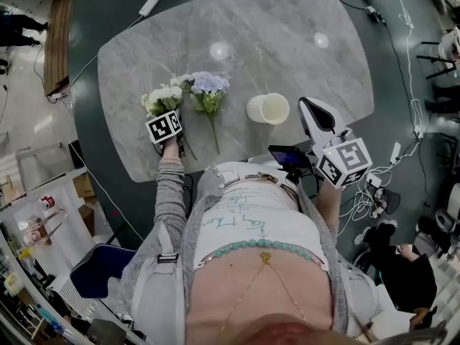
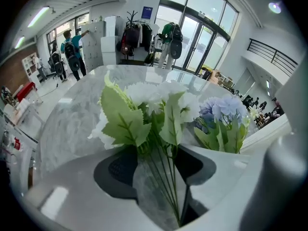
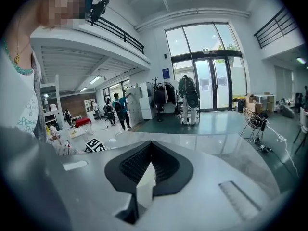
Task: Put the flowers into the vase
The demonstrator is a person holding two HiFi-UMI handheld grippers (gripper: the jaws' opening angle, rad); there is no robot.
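Far left of the vase [image 1: 268, 108], the white flowers [image 2: 144, 100] are laid on the counter [image 1: 287, 42], stems straddled by the left gripper's [image 2: 161, 162] parted jaws, apparently for lifting. The blue flowers [image 1: 209, 85] are laid nearer it. Right of it, the right gripper's [image 3: 144, 177] jaws are held shut, empty.

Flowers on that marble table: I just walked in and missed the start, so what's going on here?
A person holds a gripper in each hand. The left gripper is open around the stems of the white bunch on the table; the blue bunch lies beside it. The cream vase holds no flowers yet. The right gripper is shut and empty, off to the right.
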